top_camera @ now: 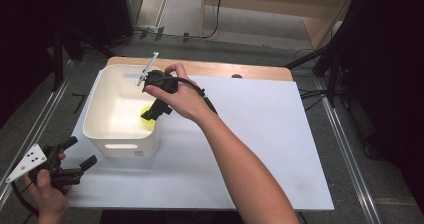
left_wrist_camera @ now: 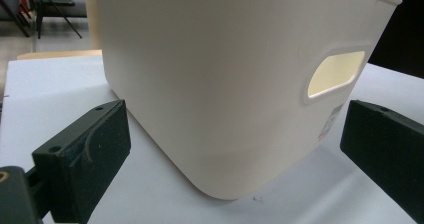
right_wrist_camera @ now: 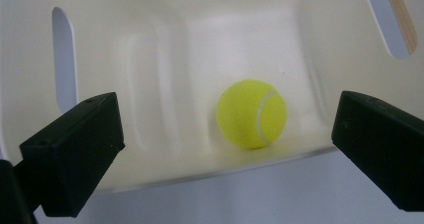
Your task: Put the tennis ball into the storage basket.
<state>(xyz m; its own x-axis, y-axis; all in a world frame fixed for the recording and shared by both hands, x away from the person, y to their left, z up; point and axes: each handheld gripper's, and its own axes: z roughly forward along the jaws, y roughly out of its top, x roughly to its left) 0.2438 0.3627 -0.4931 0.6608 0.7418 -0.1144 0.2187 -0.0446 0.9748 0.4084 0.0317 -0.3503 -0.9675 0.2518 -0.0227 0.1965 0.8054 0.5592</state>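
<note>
- While the right claw (top_camera: 150,115) is hanging over the near right rim of the white storage bin (top_camera: 95,114), its jaws are standing released and wide apart, gripping nothing.
- Its camera is looking down between the jaws at a yellow tennis ball (right_wrist_camera: 251,114), which is lying alone on the bin's floor close to a wall; the claw is probably lined up so as to reach for it or clear away from it.
- The left claw (top_camera: 80,154) is waiting released near the counter (top_camera: 260,149) edge, just beside the bin's near left corner, touching nothing.
- It is likely being kept there out of the way, or ready to steady the bin wall.
</note>
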